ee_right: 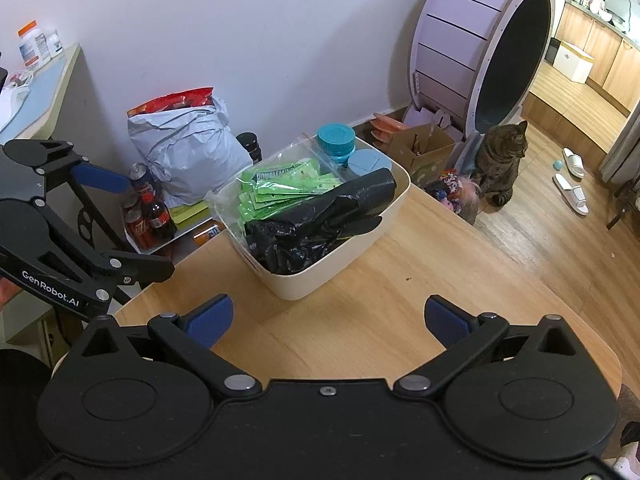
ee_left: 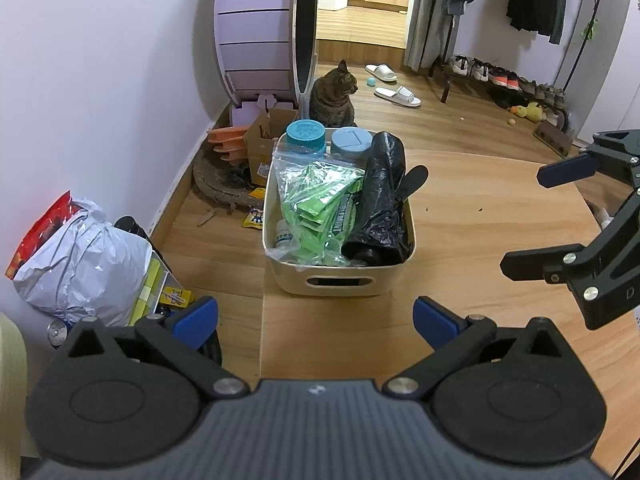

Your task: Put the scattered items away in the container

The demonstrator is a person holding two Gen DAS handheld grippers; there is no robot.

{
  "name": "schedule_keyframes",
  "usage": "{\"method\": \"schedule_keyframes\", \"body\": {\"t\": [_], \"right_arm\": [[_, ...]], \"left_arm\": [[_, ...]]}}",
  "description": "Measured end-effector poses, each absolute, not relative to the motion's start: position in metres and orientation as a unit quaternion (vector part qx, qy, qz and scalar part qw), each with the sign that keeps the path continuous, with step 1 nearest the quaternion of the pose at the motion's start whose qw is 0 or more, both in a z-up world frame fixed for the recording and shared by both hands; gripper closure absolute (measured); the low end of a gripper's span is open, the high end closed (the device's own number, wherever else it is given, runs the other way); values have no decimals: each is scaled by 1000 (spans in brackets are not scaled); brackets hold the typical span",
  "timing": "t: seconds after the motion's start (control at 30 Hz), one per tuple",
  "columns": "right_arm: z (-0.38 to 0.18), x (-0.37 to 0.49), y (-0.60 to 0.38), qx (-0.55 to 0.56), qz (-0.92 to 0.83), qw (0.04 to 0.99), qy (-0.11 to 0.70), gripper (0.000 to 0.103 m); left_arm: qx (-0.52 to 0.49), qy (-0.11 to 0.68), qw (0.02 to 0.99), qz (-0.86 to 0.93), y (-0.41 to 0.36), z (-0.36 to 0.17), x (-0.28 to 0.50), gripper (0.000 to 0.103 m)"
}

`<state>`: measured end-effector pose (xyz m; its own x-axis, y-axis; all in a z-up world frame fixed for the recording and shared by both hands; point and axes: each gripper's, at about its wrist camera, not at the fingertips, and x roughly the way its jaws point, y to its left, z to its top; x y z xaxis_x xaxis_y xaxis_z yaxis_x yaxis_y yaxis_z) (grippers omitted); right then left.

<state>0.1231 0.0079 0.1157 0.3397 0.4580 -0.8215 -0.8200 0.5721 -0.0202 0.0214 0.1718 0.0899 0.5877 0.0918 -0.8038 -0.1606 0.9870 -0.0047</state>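
A cream plastic bin point(ee_left: 340, 280) point(ee_right: 320, 276) stands on the wooden table. Inside lie a clear bag of green packets point(ee_left: 320, 204) point(ee_right: 280, 192), a roll of black bags point(ee_left: 380, 200) point(ee_right: 316, 220), a teal-lidded jar point(ee_left: 306, 134) point(ee_right: 336, 138) and a pale blue lid point(ee_left: 352, 140) point(ee_right: 366, 160). My left gripper point(ee_left: 316, 320) point(ee_right: 124, 224) is open, just in front of the bin, holding nothing. My right gripper point(ee_right: 328, 322) point(ee_left: 540, 220) is open too, empty, to the bin's right.
The table point(ee_left: 460, 240) point(ee_right: 380, 312) ends close left of the bin. Beyond it on the floor sit a grey bag point(ee_left: 84, 260) point(ee_right: 184, 156), soda cans point(ee_right: 144, 208), a cardboard box point(ee_left: 264, 140), a cat point(ee_left: 332, 98) point(ee_right: 500, 160) and a purple wheel point(ee_left: 260, 28) point(ee_right: 480, 40).
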Motion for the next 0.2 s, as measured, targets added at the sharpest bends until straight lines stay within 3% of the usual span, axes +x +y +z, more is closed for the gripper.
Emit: {"method": "schedule_keyframes", "body": {"t": [0.2], "right_arm": [[115, 121, 9, -226, 407, 785, 408, 0]], "left_arm": [[-37, 446, 891, 69, 172, 88, 20, 0]]}}
